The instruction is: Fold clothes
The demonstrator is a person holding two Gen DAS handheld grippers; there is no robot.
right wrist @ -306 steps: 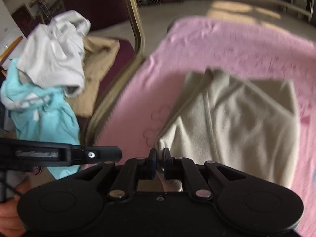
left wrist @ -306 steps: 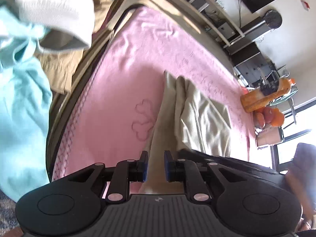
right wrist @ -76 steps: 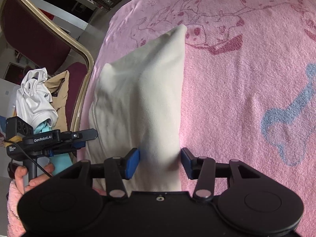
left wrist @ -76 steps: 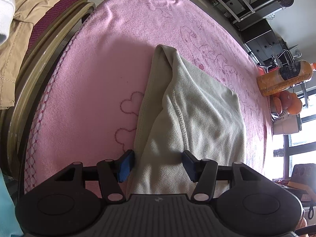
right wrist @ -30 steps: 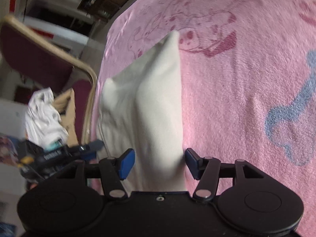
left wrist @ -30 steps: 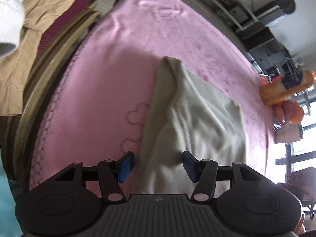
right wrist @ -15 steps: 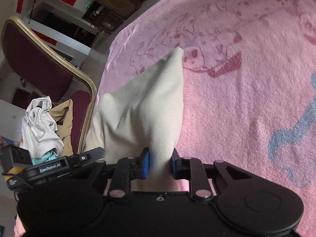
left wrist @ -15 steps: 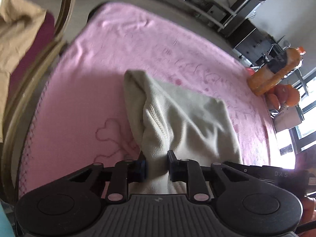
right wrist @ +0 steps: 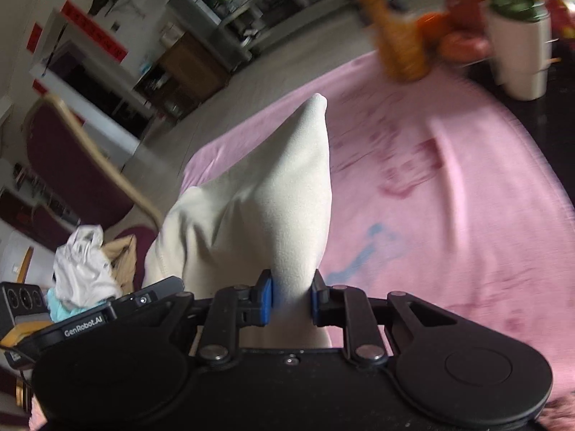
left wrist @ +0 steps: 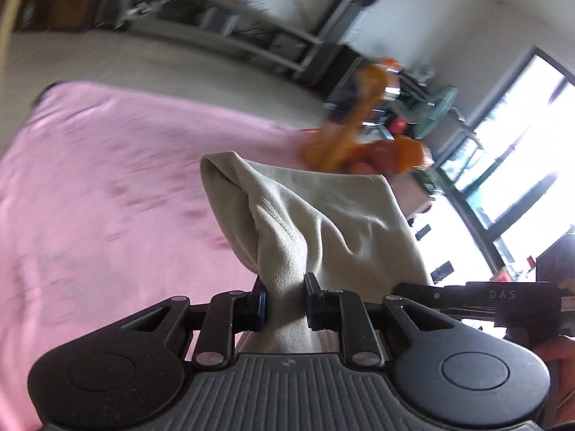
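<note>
A folded beige fleece garment (left wrist: 323, 222) hangs lifted above the pink blanket (left wrist: 90, 186). My left gripper (left wrist: 285, 303) is shut on one bunched near corner of it. In the right wrist view the same beige garment (right wrist: 266, 194) rises to a point, and my right gripper (right wrist: 291, 301) is shut on its other near corner. The other gripper's black body shows in each view, at the right edge (left wrist: 503, 298) and at the lower left (right wrist: 93, 319).
The pink blanket (right wrist: 449, 215) covers the table. An orange bottle (right wrist: 399, 43), fruit (right wrist: 463, 21) and a white cup (right wrist: 521, 50) stand at its far edge. A maroon chair (right wrist: 72, 172) at the left carries a pile of white, tan and light blue clothes (right wrist: 82, 269).
Both grippers, open around the garment's near edge a second ago, have shut on it and lifted it off the blanket. Both cameras have tilted up towards the room.
</note>
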